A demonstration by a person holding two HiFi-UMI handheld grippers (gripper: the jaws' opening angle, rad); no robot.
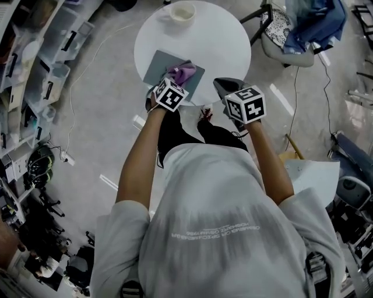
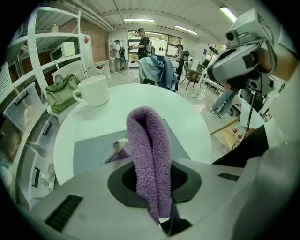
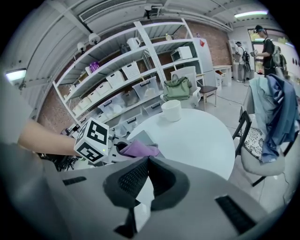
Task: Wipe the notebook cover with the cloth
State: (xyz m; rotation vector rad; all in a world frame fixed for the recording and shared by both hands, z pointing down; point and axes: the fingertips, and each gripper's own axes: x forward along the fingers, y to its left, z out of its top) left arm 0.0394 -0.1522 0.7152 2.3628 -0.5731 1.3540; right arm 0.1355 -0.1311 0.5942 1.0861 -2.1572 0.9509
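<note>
In the head view, the grey notebook (image 1: 158, 67) lies at the table's (image 1: 227, 41) near edge, long axis slanting left to right, with the left gripper (image 1: 177, 80) over its right end; the left gripper view shows the jaws clamped on the purple cloth (image 2: 147, 154) above the cover; the right gripper view shows the right gripper (image 3: 146, 176) pinched together on nothing, right of the notebook.

One round table (image 1: 233, 41), and I'm counting from there: one notebook (image 1: 152, 64) on it, one purple cloth (image 1: 183, 72), one white cup (image 1: 182, 13) at its far rim. Two grippers at its near edge, left gripper (image 1: 176, 80) and right gripper (image 1: 221, 86). One chair (image 1: 278, 30) beside it.
</note>
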